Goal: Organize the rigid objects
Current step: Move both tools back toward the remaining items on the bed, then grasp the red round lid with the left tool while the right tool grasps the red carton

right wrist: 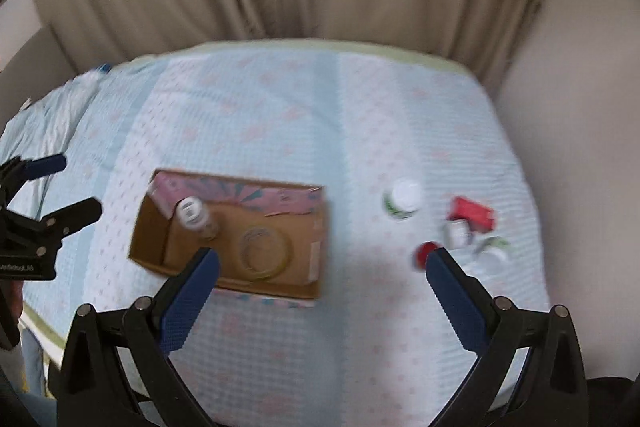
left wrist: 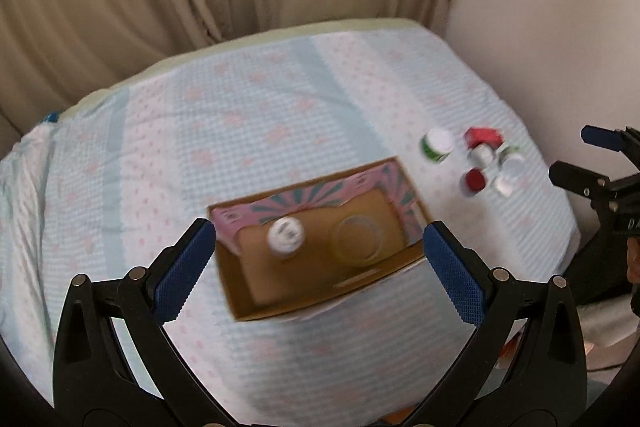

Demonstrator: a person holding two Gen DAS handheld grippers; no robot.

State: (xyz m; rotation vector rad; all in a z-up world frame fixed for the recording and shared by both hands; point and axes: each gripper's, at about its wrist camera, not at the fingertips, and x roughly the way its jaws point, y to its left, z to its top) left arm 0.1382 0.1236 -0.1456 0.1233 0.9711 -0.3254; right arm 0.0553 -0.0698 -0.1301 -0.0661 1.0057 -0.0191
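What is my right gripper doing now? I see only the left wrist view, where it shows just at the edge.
Observer: In the right wrist view the right gripper has its fingers wide apart, with nothing between them.
Operator: Which item is nearest to it?
Observer: The red-capped bottle. The tip of the right-hand finger overlaps it in that picture, but I cannot tell whether they touch.
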